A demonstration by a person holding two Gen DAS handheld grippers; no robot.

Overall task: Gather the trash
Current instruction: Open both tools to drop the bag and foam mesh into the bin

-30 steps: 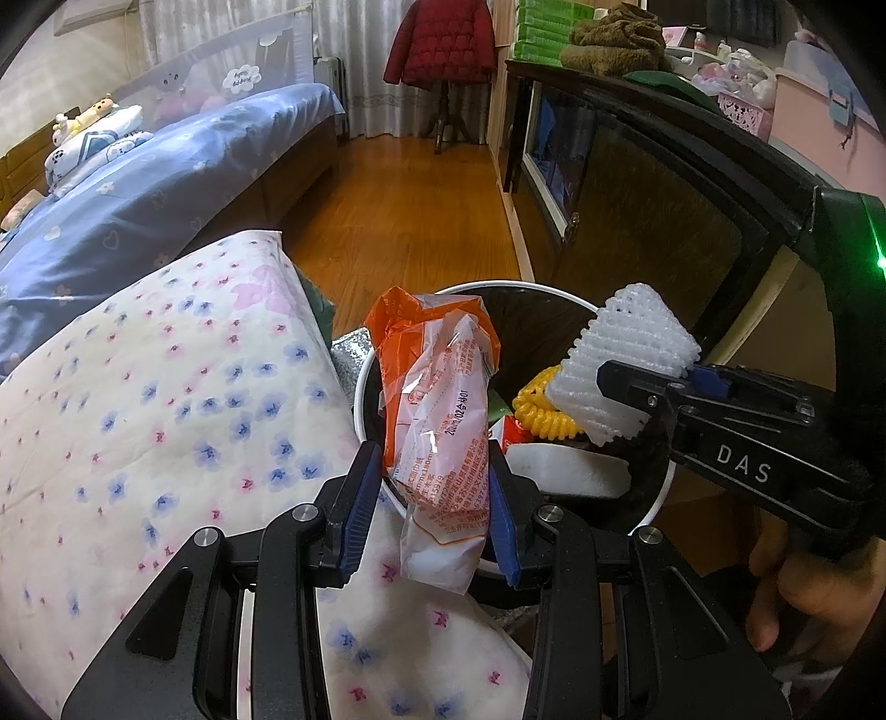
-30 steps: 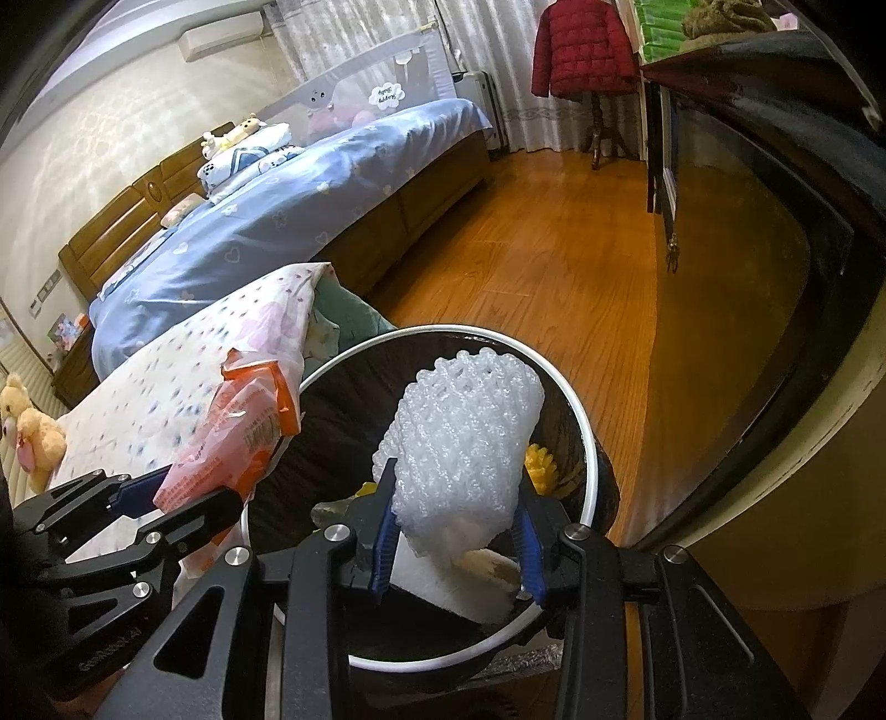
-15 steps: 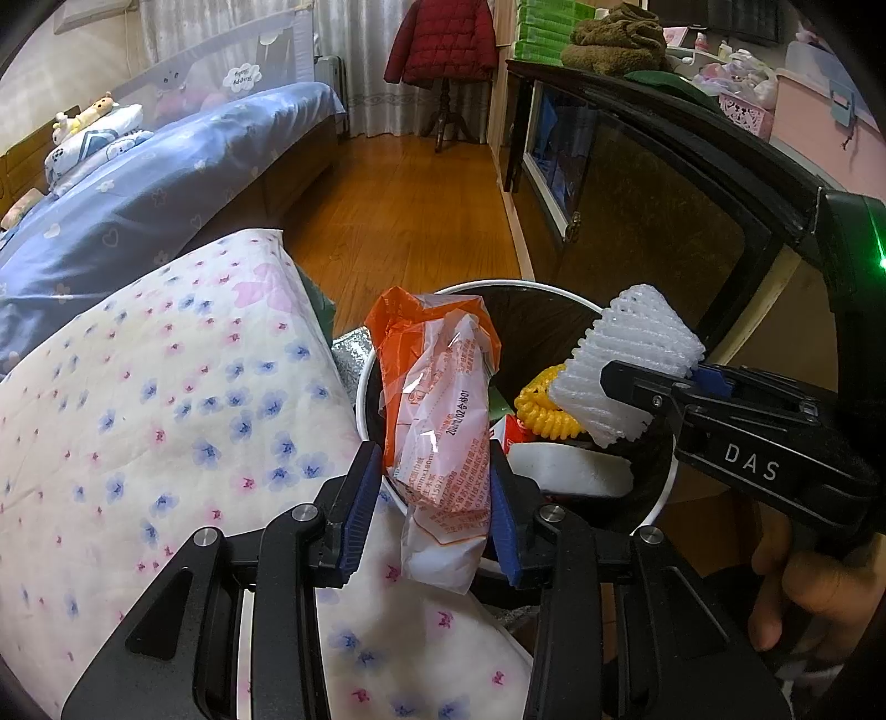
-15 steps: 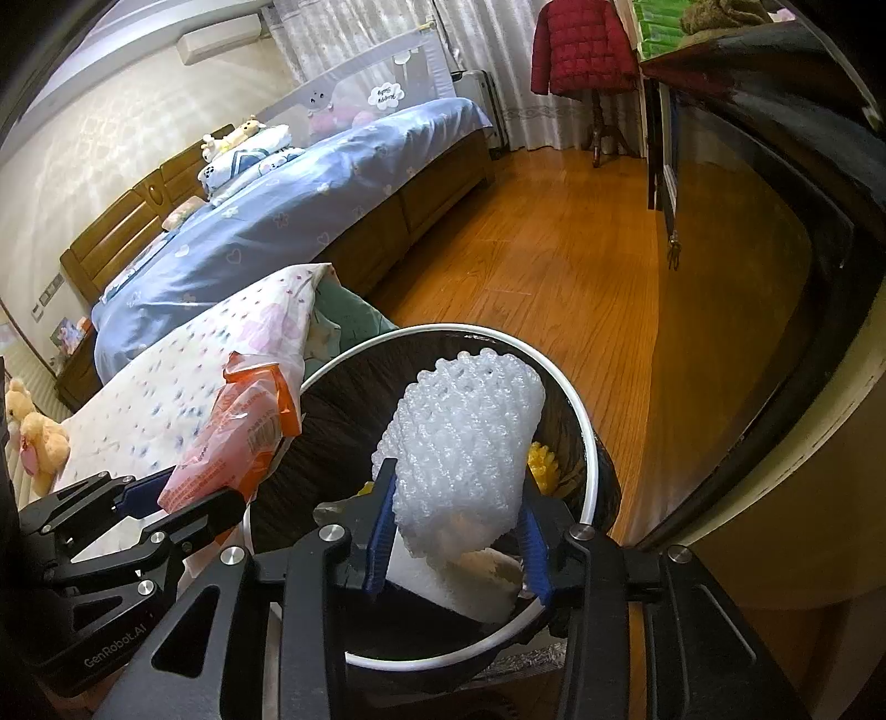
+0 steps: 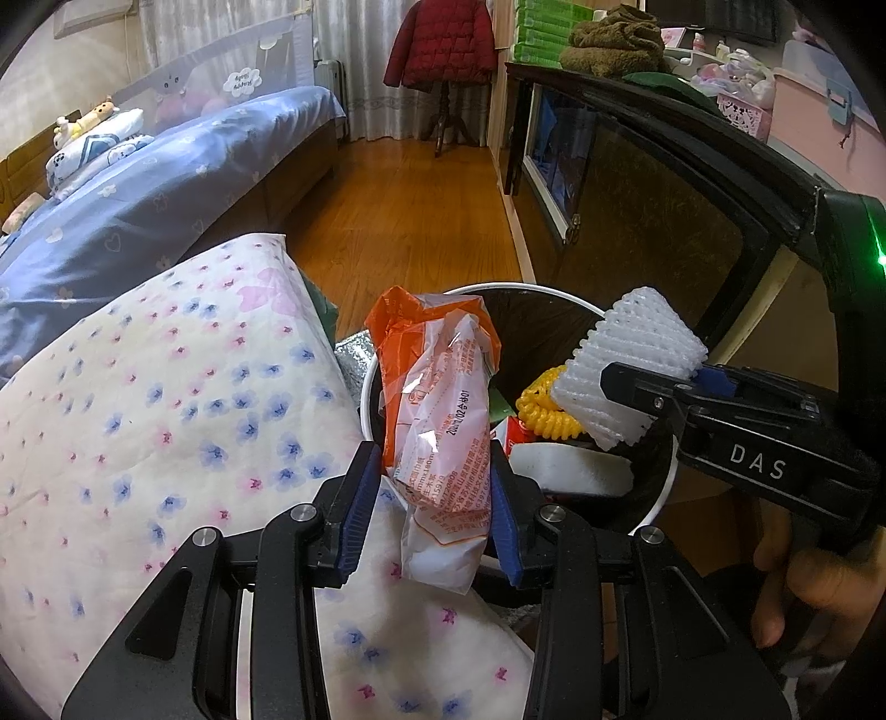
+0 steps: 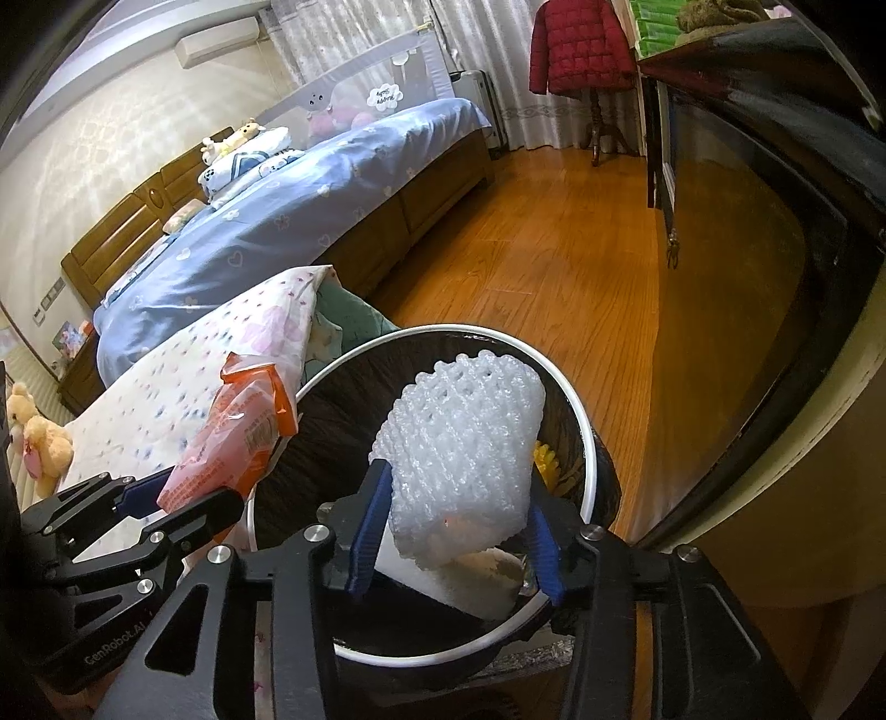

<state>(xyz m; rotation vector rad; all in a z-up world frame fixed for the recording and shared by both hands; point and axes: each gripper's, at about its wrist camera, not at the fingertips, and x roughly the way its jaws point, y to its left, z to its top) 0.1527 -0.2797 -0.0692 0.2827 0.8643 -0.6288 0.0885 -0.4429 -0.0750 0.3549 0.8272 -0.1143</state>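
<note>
You stood in a bedroom with a wooden floor (image 5: 421,221), a bed (image 6: 332,194) under a blue cover along one side and a dark cabinet (image 5: 637,221) along the other.

Your left tongs (image 5: 434,501) were closed on an orange-and-white plastic wrapper (image 5: 443,421), the blue pads (image 5: 360,498) pressing it from both sides. The wrapper stood upright between them, its orange top above the near left edge of the trash bin's rim (image 5: 368,387) and its white lower end hanging below the tongs, over the floral quilt (image 5: 166,415).

Your right tongs (image 6: 457,520) were clamped on a piece of white foam netting (image 6: 465,454), which rose upright out of the grip directly above the opening of the bin (image 6: 587,443). From the left wrist view the same netting (image 5: 631,365) sat over the far right side of the bin, held by the right tongs (image 5: 659,390) that reached in from the right, with your hand (image 5: 814,587) on the handle.

Inside the black-lined bin lay a yellow foam net (image 5: 545,410), a white flat block (image 5: 570,471) and something red (image 5: 518,432) that you could not make out clearly. The bin stood on the floor just beside the quilt's edge, between the quilt and the cabinet. A red jacket (image 5: 440,47) hung on a stand at the far end of the room, and a plush bear (image 6: 39,443) sat at the left edge of the right wrist view.
</note>
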